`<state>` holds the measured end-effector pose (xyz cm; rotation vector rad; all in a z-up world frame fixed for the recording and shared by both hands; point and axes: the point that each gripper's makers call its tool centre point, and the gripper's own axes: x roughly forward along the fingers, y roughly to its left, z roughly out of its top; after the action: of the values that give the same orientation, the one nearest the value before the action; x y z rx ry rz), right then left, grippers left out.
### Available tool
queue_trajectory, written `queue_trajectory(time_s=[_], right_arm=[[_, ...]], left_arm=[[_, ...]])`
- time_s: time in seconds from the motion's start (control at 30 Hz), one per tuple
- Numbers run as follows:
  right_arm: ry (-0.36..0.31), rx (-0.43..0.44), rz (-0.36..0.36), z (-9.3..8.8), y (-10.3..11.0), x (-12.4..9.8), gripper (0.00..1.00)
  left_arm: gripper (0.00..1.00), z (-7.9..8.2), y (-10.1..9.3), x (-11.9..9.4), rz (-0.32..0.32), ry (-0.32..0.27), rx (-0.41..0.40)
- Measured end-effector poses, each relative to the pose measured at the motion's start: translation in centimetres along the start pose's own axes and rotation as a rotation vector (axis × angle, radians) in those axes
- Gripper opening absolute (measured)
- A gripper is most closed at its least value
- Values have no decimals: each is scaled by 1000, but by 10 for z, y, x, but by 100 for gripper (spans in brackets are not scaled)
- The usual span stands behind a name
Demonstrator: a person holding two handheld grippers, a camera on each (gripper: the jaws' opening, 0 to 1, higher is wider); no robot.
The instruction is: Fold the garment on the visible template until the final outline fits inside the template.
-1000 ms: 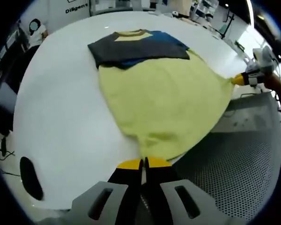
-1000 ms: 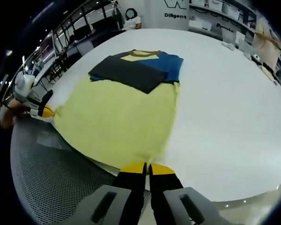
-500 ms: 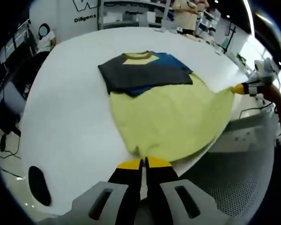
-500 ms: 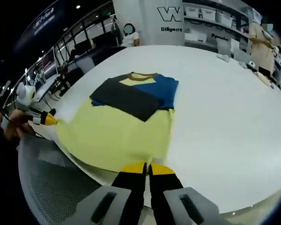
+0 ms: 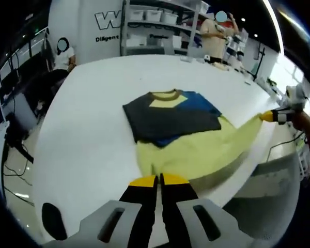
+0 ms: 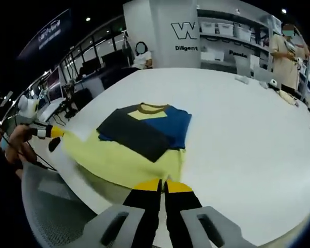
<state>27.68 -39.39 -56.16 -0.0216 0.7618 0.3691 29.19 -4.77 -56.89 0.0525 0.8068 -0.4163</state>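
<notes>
white wall panel (image 6: 188,31) | large dark letter "W", cut off | smaller word "Diligent" below it | nothing else is readable

Background: shelving and bystanders.
Storage bins (image 5: 160,16) are stacked on shelves (image 6: 232,49); a seated person (image 5: 63,56) and a standing person (image 6: 285,51) are seen.
</notes>
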Motion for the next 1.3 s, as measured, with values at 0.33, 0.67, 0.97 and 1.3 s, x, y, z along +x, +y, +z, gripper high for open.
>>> queue_trajectory(time_s=[0.33,0.67,0.97,1.3], right_arm=[[-60,-17,-8,28,-6,2,0],[-121,-26,-12,58,-13,9,0],[-156,-45,-17,87,-20,16,0],[-187,-49,-37,116,-28,31,0]], left_arm=[[0,27,7,1,5,-67,-6],[0,49,14,5,14,-105,-2],[0,80,23,13,27,-133,40],[0,106,34,23,41,-169,43]])
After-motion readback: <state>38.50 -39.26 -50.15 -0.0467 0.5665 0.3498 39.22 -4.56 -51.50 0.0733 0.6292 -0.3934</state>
